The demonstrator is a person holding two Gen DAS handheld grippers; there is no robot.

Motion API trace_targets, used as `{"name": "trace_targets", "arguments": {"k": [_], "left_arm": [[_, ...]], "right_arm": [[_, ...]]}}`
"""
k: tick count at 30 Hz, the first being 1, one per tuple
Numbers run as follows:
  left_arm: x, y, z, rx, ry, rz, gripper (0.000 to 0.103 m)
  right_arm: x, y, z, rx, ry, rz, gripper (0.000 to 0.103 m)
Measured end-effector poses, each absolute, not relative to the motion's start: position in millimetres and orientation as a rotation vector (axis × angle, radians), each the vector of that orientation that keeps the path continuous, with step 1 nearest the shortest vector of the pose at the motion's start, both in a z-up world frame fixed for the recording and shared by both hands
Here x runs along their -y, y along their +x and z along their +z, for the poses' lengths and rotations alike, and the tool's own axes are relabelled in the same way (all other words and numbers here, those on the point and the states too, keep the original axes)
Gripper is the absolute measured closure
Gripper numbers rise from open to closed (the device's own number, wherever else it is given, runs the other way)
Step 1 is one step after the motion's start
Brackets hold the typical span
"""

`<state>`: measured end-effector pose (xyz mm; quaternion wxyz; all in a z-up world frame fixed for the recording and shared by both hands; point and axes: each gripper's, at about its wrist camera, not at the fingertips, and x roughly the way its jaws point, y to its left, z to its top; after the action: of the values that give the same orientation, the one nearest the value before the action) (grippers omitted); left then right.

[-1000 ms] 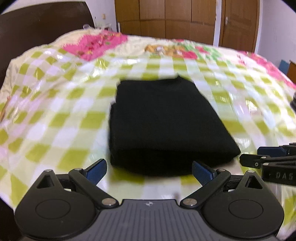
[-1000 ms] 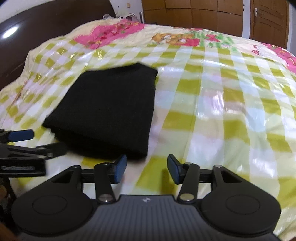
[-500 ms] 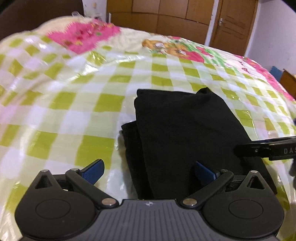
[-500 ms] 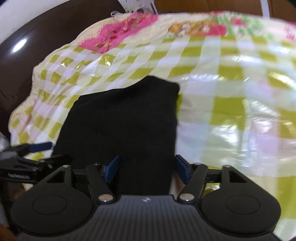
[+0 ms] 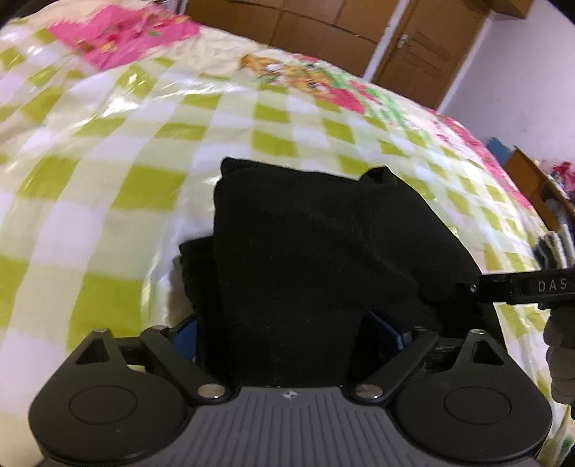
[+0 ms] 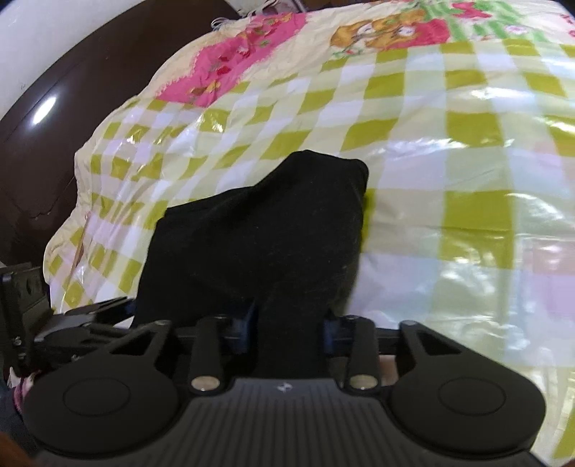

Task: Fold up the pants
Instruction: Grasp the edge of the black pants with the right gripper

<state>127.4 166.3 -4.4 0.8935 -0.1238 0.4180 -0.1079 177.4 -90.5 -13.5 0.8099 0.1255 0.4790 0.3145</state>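
Folded black pants (image 5: 305,251) lie on the checked bedspread (image 5: 143,143). Left gripper (image 5: 284,334) and right gripper (image 6: 287,327) both come in low at the near edge, each clamped on a bunch of the fabric, side by side.

a glossy bedspread (image 5: 151,186) in green and white checks, with pink cartoon panels at its far end, covered the bed. behind it stood brown wooden wardrobe doors (image 5: 323,25); a dark headboard (image 6: 72,86) ran along one side.
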Motion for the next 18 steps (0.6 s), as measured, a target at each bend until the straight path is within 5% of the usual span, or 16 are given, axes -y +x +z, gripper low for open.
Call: {"name": "trace_targets", "arguments": {"k": [6, 11, 18], "left_arm": [[-140.6, 150.6, 7.9, -0.828, -0.173, -0.249, 0.01], [-142.5, 150.2, 6.8, -0.862, -0.132, -0.255, 0.008], [-148.7, 147.5, 17.6, -0.85, -0.084, -0.232, 0.007]], "right_arm": [[110.8, 197.0, -2.6, -0.996, 0.269, 0.582, 0.07], [107.2, 205.2, -13.2, -1.033, 0.236, 0.578, 0.054], [114.0, 219.8, -13.1, -1.043, 0.269, 0.589, 0.049]]}}
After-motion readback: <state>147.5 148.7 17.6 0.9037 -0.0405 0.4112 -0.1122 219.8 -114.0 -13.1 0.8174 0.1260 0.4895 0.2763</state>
